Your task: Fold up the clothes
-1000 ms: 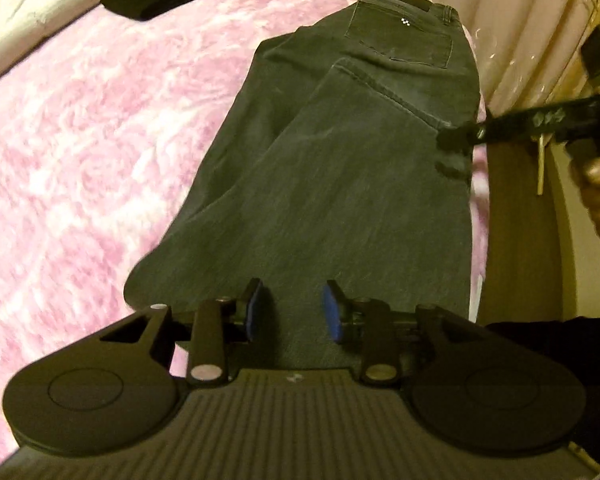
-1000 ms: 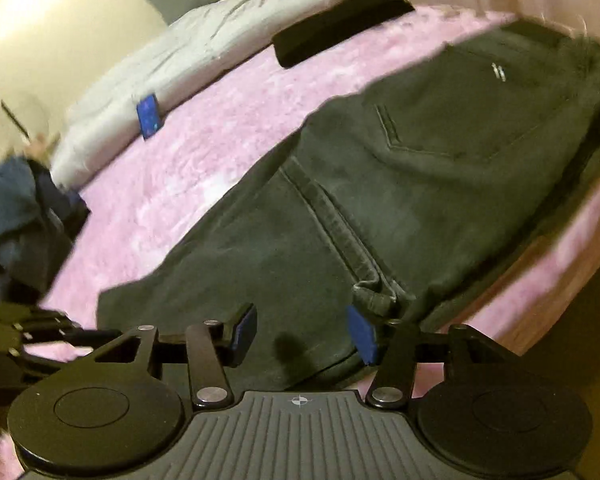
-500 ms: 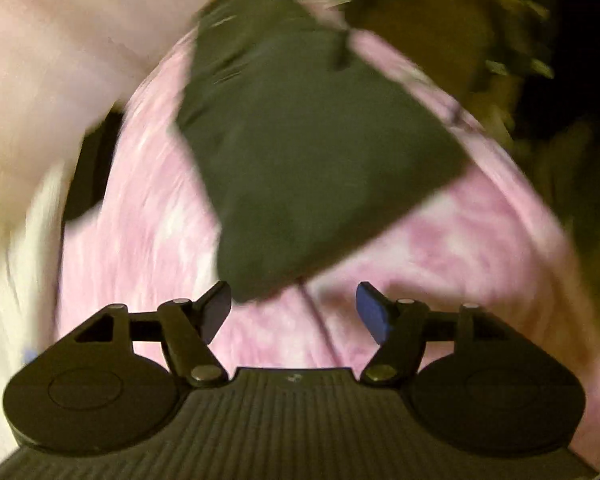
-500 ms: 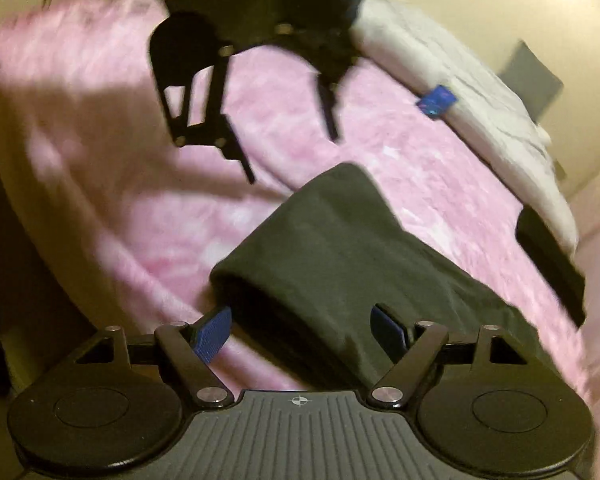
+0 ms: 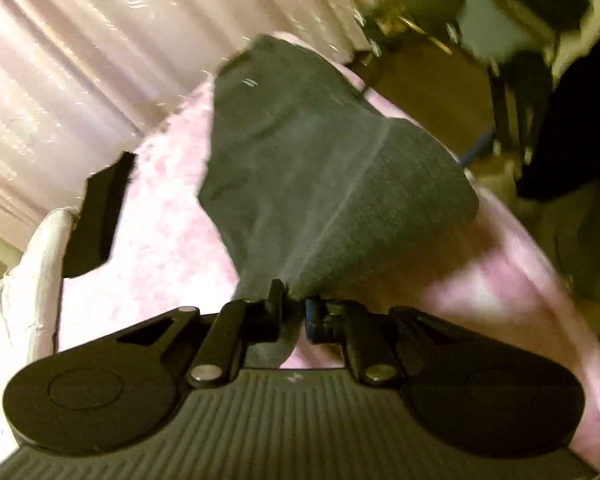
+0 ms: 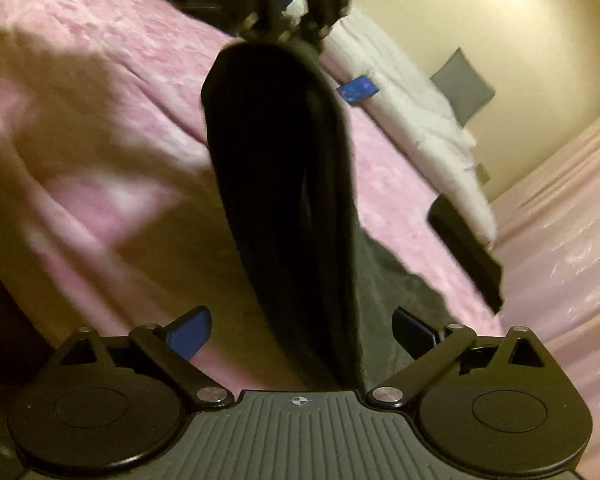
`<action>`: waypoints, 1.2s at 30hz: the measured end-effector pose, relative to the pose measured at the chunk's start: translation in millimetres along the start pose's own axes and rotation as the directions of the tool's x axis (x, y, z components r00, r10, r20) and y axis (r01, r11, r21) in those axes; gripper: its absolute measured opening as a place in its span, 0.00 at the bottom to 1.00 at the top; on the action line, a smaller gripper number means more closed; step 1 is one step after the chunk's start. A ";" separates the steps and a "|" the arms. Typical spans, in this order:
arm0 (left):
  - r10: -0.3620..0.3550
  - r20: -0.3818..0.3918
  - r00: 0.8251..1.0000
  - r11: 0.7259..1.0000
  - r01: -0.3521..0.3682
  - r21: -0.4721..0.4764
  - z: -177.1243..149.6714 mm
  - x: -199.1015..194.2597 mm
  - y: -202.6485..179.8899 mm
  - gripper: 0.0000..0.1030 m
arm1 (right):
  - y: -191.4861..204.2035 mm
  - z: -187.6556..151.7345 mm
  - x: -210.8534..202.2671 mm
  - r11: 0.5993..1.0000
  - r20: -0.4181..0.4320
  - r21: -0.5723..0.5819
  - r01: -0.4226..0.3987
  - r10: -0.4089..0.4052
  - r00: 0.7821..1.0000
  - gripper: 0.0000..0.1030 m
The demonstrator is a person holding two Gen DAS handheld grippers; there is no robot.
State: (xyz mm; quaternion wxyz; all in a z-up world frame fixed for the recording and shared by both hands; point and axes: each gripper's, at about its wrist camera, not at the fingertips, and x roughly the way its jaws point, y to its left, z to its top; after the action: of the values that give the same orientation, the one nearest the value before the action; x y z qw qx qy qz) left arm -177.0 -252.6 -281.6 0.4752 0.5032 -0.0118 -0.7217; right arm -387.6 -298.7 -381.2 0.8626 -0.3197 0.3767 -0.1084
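jeans [image 5: 324, 184] on the pink blanket [image 5: 172, 232], hem end lifted | left gripper [image 5: 294, 314] pinched on the hem – right gripper [image 6: 302, 330] spread wide, fabric between, ungripped | step: we judge fold starting | next: right closes, carry hem far

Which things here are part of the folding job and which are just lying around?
In the job:
dark grey denim jeans
left tongs, clamped on them
right tongs, open

Lying about:
folded black garment
small blue card
grey square pillow
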 end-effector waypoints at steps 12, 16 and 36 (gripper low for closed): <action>-0.050 -0.085 0.995 0.998 0.047 -0.039 143.4 1.5 98.8 0.07 | -153.5 -39.1 -19.3 0.728 0.144 0.656 -0.198 0.137 0.980 0.14; -0.061 -0.093 0.994 0.998 0.062 0.012 240.2 40.1 153.9 0.07 | -252.9 -93.0 -15.3 0.370 0.220 0.894 -0.254 0.133 0.966 0.14; -0.247 -0.211 0.946 0.916 0.157 -0.368 281.3 315.5 169.6 0.33 | -385.2 -312.9 36.1 -0.310 0.041 0.950 -0.045 -0.021 0.999 0.76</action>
State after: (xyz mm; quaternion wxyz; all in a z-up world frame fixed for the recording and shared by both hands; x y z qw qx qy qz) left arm -283.4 -695.4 -284.4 0.4761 0.4980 0.2287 -0.6878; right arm -566.9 -758.6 -318.3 0.7741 0.5119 0.1191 -0.3530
